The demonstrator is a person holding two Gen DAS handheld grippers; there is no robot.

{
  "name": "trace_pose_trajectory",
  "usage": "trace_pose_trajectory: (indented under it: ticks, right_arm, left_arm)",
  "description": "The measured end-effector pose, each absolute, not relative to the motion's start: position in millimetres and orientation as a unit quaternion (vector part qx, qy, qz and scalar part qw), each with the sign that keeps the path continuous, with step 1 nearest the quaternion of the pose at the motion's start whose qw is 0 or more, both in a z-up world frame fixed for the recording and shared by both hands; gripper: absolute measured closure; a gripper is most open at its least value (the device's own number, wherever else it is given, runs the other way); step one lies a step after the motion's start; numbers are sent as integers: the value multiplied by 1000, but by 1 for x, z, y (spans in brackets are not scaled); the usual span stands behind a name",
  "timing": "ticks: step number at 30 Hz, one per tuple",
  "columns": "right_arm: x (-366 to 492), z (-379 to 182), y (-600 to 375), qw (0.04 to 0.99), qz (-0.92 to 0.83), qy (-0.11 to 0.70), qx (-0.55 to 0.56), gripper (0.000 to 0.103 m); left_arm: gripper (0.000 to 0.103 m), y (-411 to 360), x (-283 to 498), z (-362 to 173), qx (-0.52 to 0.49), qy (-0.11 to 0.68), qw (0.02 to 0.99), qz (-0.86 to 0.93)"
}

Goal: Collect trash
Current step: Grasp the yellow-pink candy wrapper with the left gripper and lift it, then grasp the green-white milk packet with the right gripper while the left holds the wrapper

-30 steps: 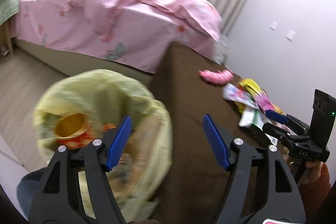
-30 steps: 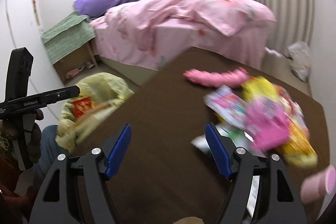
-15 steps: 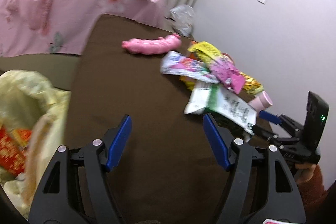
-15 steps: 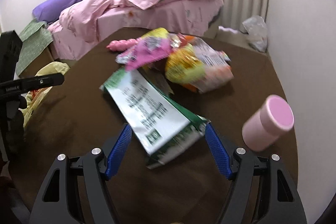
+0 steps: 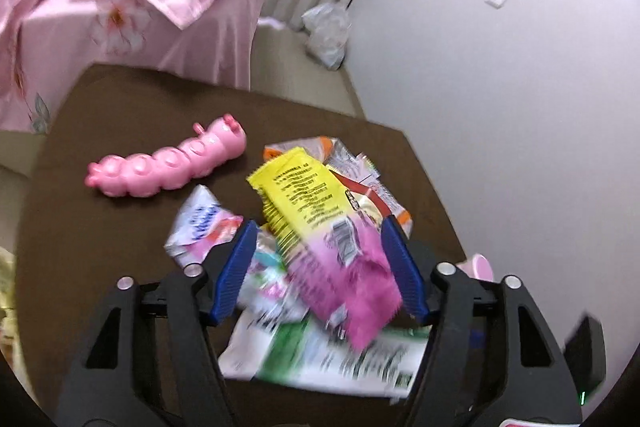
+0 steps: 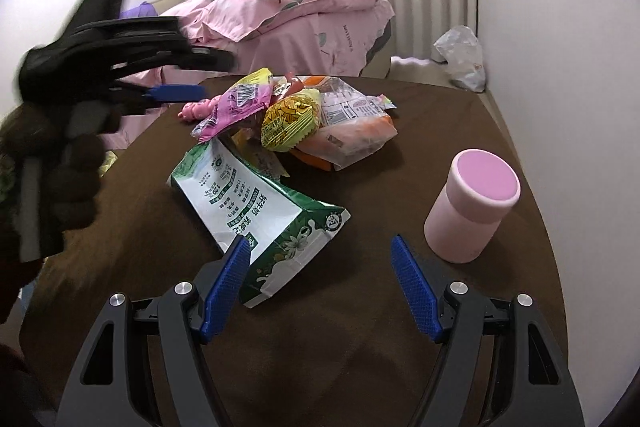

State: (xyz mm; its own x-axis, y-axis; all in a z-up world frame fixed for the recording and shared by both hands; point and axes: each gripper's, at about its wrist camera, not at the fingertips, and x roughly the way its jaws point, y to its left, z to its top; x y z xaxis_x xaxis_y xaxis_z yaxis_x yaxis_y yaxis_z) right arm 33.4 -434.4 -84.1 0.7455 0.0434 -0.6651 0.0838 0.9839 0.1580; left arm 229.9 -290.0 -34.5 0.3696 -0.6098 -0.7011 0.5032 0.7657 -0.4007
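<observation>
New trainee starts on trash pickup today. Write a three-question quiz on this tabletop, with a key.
1. True or false: the pink cup lies on its side on the brown table.
2. Which wrapper lies between the closing jaws of the left gripper?
A. the yellow-and-pink wrapper
B. the green-and-white milk bag
C. the round yellow snack pack
3. Fill in: the pink caterpillar toy lies on the ____ side of the wrapper pile in the left wrist view.

Key: 1 false, it stands upright. 2 A. 3 left.
</observation>
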Motion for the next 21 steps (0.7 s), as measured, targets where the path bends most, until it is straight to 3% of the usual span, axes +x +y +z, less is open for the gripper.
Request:
trace_pose_trajectory:
  ticks: [6, 14, 21]
  right_arm:
    - [23, -83, -438, 932, -14, 355, 74, 34]
    - [24, -75, -439, 934, 27, 344, 89, 34]
    - [54, -61, -425, 937, 67, 339, 51, 34]
  left_arm:
    - [79, -293, 233, -48, -67, 490, 799, -343]
    - [81, -220, 194, -10, -64, 440, 821, -357]
    - [80, -170, 157, -32, -20, 468, 821, -328]
